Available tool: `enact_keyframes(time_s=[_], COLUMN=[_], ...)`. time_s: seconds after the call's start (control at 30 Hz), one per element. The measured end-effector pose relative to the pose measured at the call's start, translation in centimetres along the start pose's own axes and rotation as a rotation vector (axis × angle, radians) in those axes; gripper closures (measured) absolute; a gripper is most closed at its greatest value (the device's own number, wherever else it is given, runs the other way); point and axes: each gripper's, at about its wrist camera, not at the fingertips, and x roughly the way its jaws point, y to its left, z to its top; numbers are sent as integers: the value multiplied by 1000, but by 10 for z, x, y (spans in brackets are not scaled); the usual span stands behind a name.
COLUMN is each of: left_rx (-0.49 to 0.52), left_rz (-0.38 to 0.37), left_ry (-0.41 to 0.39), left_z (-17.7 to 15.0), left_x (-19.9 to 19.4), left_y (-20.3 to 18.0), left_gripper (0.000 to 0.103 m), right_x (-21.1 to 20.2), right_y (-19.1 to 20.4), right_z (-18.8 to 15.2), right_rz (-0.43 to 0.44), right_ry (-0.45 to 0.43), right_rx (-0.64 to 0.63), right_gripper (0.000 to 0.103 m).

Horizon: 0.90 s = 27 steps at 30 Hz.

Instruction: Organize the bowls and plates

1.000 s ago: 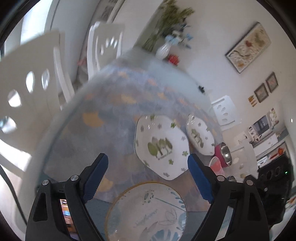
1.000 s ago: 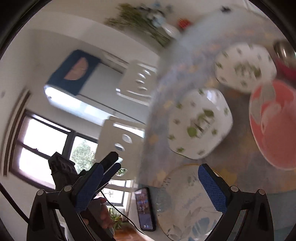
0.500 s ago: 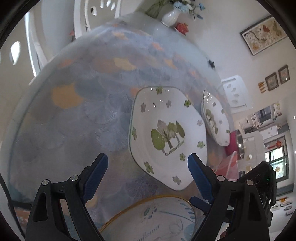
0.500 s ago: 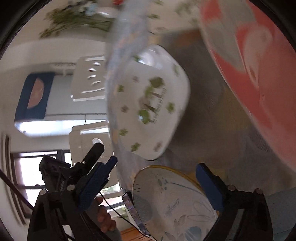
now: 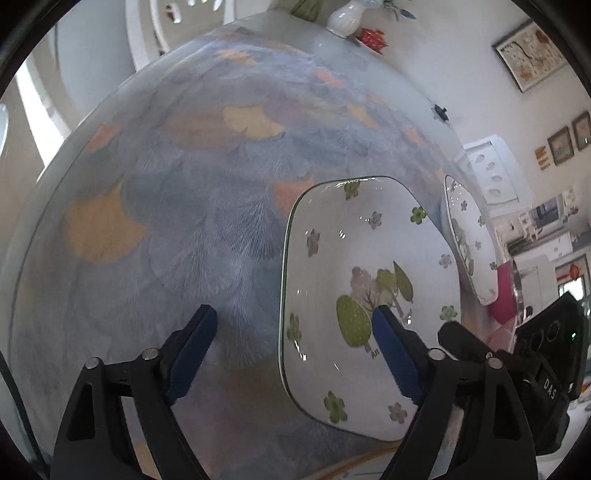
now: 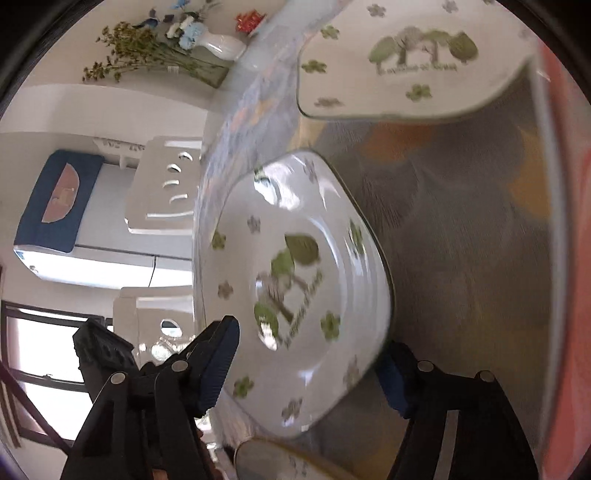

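Observation:
A white squarish plate [image 5: 369, 258] printed with green trees lies on the blue leaf-patterned tablecloth [image 5: 203, 221]. My left gripper [image 5: 293, 350] hovers low over its left rim, jaws closing; one pad is above the plate, the other above the cloth, neither touching. In the right wrist view the same plate [image 6: 303, 258] fills the middle. My right gripper [image 6: 306, 373] straddles its near rim, jaws closing, the right pad partly hidden behind the rim. The pads do not visibly press. A second tree plate [image 6: 406, 55] lies beyond.
A pink plate [image 6: 569, 221] lies at the right. A gold-rimmed round plate [image 6: 280, 461] peeks in at the bottom. A white vase [image 5: 343, 18] of flowers and a red ornament [image 5: 373, 37] stand at the table's far end. White chairs [image 6: 162, 192] stand around the table.
Both grippers have come down and closer to the tree plate, and both pairs of jaws have narrowed. The round gold-rimmed plate has slid almost out of view at the bottom.

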Motion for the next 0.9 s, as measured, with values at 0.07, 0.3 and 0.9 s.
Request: enact_keyframes(time_s=[0.07, 0.3, 0.9], left_rx=[34, 253, 327], left_rz=[23, 156, 193], left_ry=[-11, -65, -127], left_z=[2, -4, -22], left_x=[1, 10, -20], left_y=[-2, -33, -42], left_gripper=[29, 57, 67], right_x=[2, 7, -4], right_y=[5, 11, 21], right_z=[0, 1, -10], right_rz=[-21, -127, -195], right_ry=[-14, -32, -65], right_rx=[-32, -105, -263], right_gripper=[34, 68, 86])
